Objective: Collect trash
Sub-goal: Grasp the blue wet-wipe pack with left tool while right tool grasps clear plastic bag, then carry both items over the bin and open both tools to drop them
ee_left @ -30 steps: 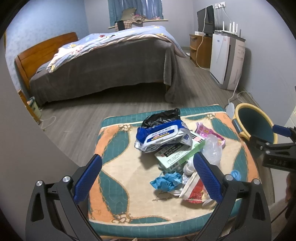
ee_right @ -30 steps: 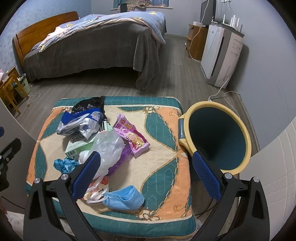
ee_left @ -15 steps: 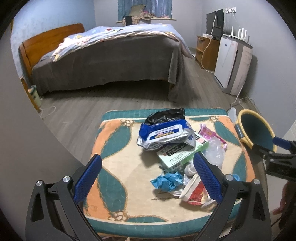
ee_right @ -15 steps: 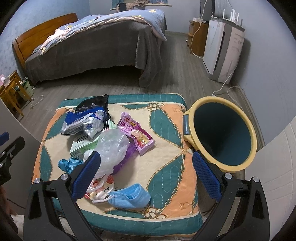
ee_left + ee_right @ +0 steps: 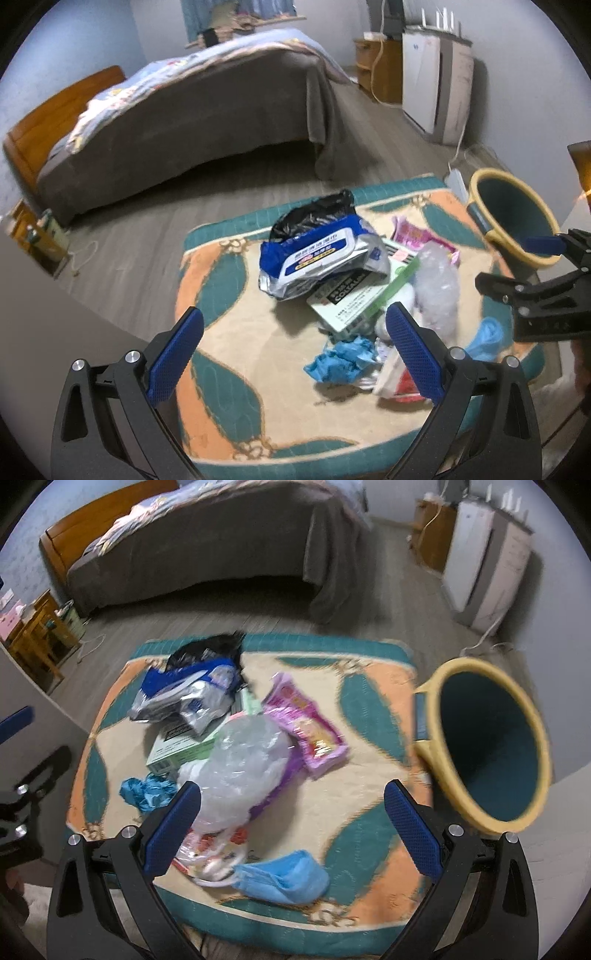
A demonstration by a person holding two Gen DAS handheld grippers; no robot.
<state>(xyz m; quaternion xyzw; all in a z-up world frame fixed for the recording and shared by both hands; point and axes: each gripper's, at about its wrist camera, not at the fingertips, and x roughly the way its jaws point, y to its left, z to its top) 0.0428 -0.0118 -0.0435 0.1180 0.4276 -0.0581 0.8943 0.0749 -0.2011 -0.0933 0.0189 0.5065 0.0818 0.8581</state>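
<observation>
Both the left gripper [image 5: 291, 350] and the right gripper [image 5: 291, 823] hover with jaws spread wide and empty, judged ready to choose a piece; the trash lies heaped ahead of them on a quilted teal-and-orange cushion [image 5: 373, 716]: a crinkly clear plastic bag [image 5: 247, 760], a soft blue face mask [image 5: 284, 877], a glossy blue wet-wipe pack [image 5: 317, 254]; right of the right gripper stands the yellow-rimmed teal bin [image 5: 491, 746], empty.

Glossy foil wipes pack [image 5: 317, 258], crinkled clear plastic bag [image 5: 243, 768], quilted cloth mat [image 5: 369, 716] (matt)
</observation>
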